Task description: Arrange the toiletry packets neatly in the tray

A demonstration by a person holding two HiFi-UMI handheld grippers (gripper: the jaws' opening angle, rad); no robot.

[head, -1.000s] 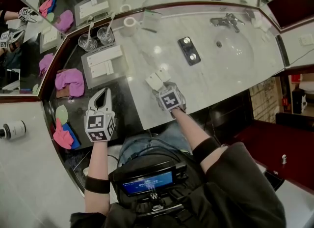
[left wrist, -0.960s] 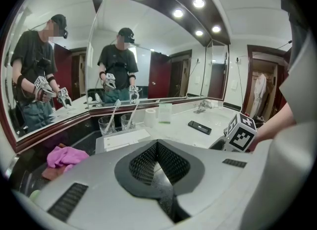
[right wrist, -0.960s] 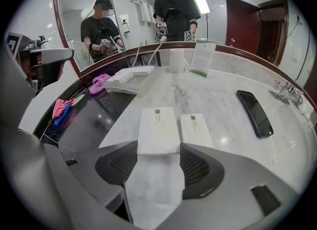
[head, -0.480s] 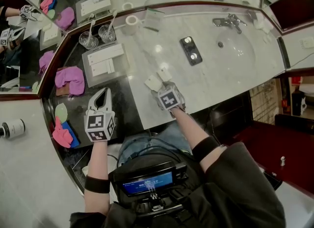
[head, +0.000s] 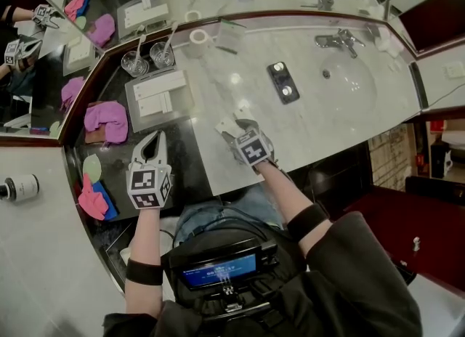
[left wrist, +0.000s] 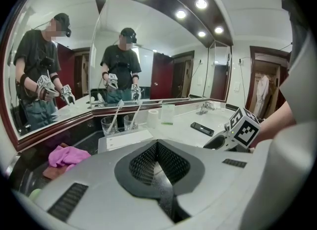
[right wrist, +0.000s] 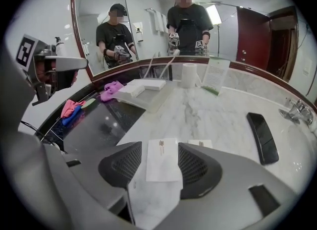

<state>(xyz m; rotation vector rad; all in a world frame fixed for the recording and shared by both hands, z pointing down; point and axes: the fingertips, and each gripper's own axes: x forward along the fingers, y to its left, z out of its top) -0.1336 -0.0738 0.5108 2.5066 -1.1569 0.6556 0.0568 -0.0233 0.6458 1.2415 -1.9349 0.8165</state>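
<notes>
Jaws on right gripper are closing around flat packet, not pinching yet; left gripper is sitting shut, empty. Packet looks light, flimsy: pinch long edges.

The left gripper rests closed at lower left, while the right gripper, mid-frame, has just been closing with a packet between its parted jaws.

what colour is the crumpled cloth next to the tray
Pink; the crumpled cloth shows best in the head view.

Wht pkt, pink cloth, blk remote
</notes>
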